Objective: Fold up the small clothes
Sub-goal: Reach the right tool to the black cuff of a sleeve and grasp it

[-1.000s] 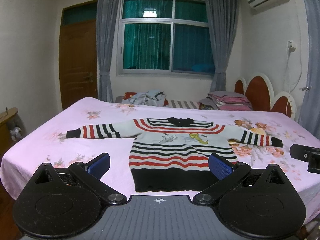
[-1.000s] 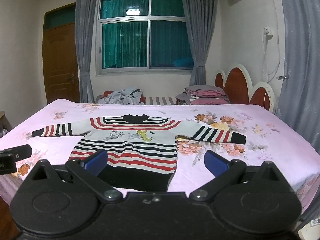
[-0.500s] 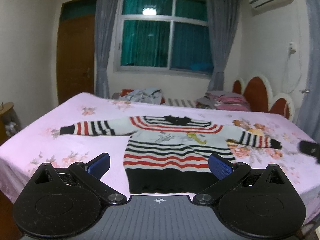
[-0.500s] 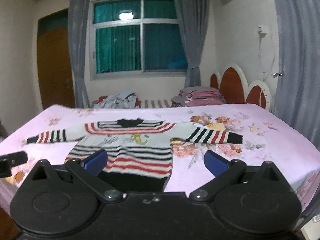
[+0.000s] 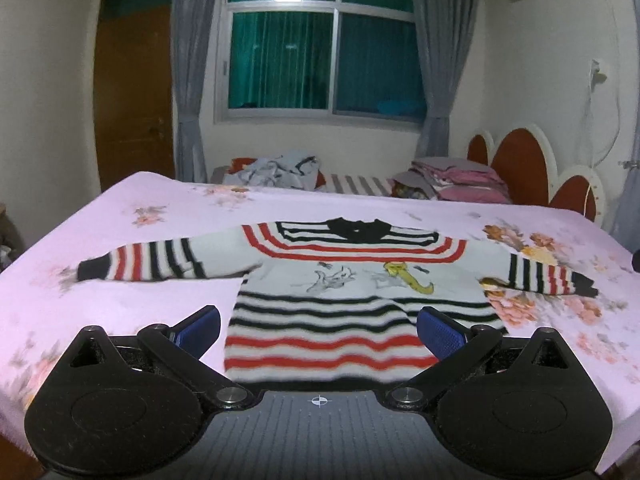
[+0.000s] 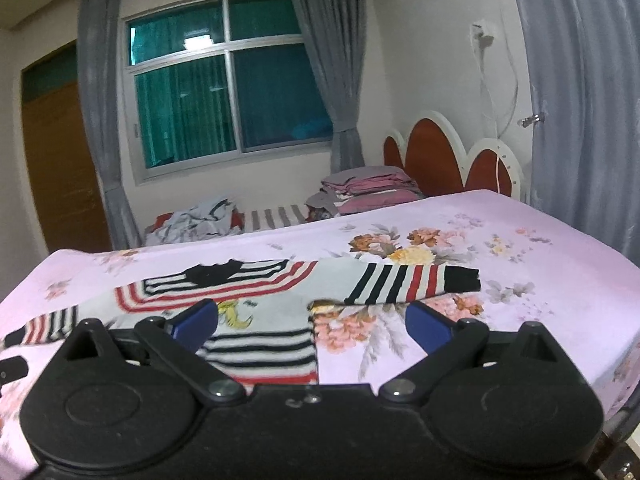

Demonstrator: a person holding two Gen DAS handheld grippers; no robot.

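Observation:
A small striped sweater (image 5: pixel 344 280) in white, red and black lies flat on the pink floral bed (image 5: pixel 168 216), sleeves spread to both sides, collar away from me. It also shows in the right wrist view (image 6: pixel 256 300). My left gripper (image 5: pixel 318 330) is open and empty, hovering over the sweater's lower hem. My right gripper (image 6: pixel 312 322) is open and empty, above the sweater's right side, near its right sleeve (image 6: pixel 416 280). The left gripper's tip (image 6: pixel 12 368) shows at the left edge of the right wrist view.
A heap of loose clothes (image 5: pixel 276 170) and a stack of folded pink bedding (image 5: pixel 456 184) lie beyond the bed's far side. A red and white headboard (image 5: pixel 532 164) stands at the right. A wooden door (image 5: pixel 132 96) is at the left, grey curtains (image 6: pixel 580 120) at the right.
Both grippers have moved forward and closer to the sweater. The right gripper has also swung right, toward the right sleeve. Both stay open.

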